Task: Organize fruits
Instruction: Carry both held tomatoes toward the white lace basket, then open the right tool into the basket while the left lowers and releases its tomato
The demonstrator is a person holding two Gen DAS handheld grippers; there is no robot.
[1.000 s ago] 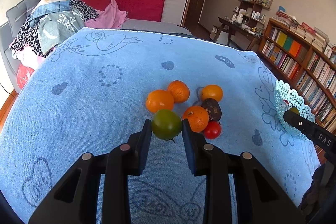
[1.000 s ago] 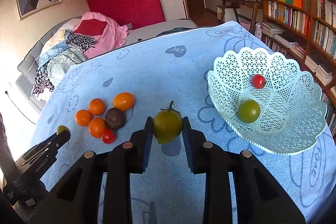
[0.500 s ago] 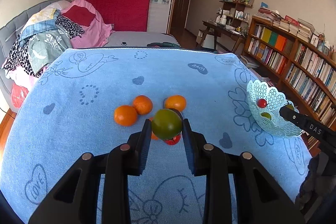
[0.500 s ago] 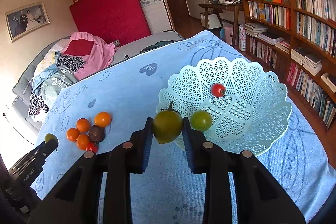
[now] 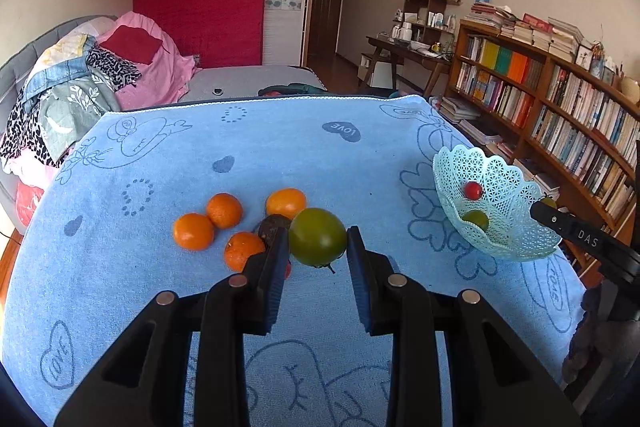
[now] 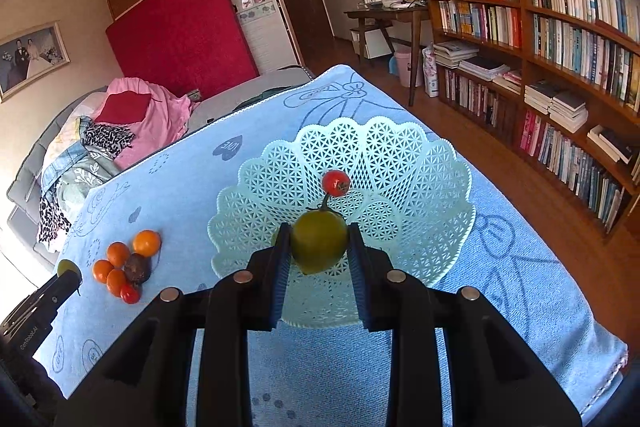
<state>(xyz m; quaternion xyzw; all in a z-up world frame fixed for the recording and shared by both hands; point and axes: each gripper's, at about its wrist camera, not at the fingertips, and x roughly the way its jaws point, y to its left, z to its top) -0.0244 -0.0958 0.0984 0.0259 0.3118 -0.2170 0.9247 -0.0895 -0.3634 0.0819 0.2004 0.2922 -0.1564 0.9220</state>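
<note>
My left gripper is shut on a green tomato and holds it above the blue towel, just right of a cluster of several oranges, a dark fruit and a mostly hidden red tomato. My right gripper is shut on another green tomato and holds it over the pale lattice basket. A red tomato lies in the basket. The left wrist view shows the basket with a red tomato and a green tomato inside.
The blue towel covers the table. A bookshelf runs along the right wall past the table edge. A couch with piled clothes stands at the far left. The fruit cluster lies at the towel's left in the right wrist view.
My left gripper lifted its green tomato off the cluster and moved it up and right. My right gripper carried its green tomato rightward until it came over the basket.
</note>
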